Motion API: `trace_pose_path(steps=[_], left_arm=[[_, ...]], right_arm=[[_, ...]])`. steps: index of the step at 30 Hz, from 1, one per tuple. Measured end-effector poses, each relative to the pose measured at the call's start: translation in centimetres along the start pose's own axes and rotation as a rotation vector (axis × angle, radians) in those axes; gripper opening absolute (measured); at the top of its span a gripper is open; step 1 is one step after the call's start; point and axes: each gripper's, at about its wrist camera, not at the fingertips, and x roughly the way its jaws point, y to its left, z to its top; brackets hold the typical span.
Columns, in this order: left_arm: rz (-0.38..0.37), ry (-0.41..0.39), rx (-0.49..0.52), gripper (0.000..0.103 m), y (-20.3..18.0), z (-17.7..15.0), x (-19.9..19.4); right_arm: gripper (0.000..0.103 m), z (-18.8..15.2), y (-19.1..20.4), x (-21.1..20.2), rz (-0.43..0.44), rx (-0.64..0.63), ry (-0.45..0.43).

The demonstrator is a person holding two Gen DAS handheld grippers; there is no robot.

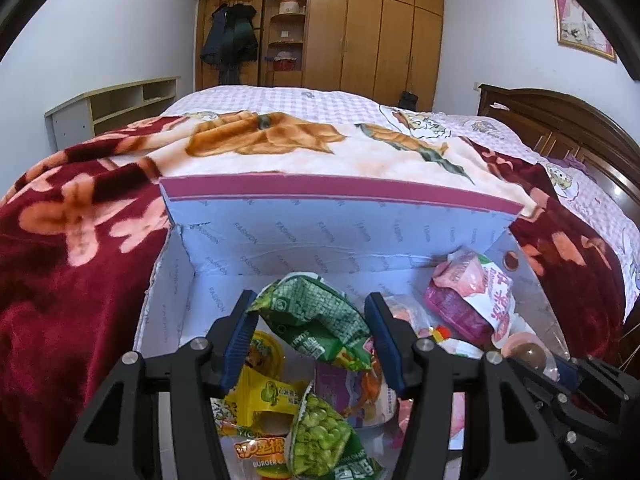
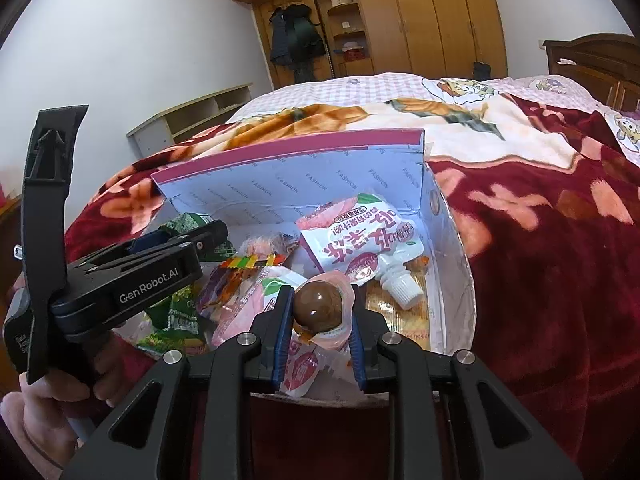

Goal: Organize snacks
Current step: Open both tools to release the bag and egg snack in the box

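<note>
Over the box (image 2: 440, 216), the right gripper (image 2: 320, 312) clamps a slippery, round-domed cup (image 2: 319, 305); the left gripper (image 1: 310, 320) grips a light, crinkly green bag (image 1: 316, 316) at its gathered middle.

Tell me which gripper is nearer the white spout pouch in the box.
Right. The right gripper, shut on a brown ball snack, sits just below the pouch. The left gripper, holding a green packet, is farther off across the box.

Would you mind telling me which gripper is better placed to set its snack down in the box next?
Probably the right gripper: its jaws clamp the chocolate ball directly above the box. The left gripper holds a green packet over piled snacks.
</note>
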Motion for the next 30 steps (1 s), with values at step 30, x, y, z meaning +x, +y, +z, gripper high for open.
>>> trace_pose_path(steps=[30], left_arm=[[0.019,-0.024,-0.007,0.073,-0.8,-1.7,-6.0]], right_arm=[[0.056,-0.3,1.3,-3.4,0.038,0.002,-0.060]])
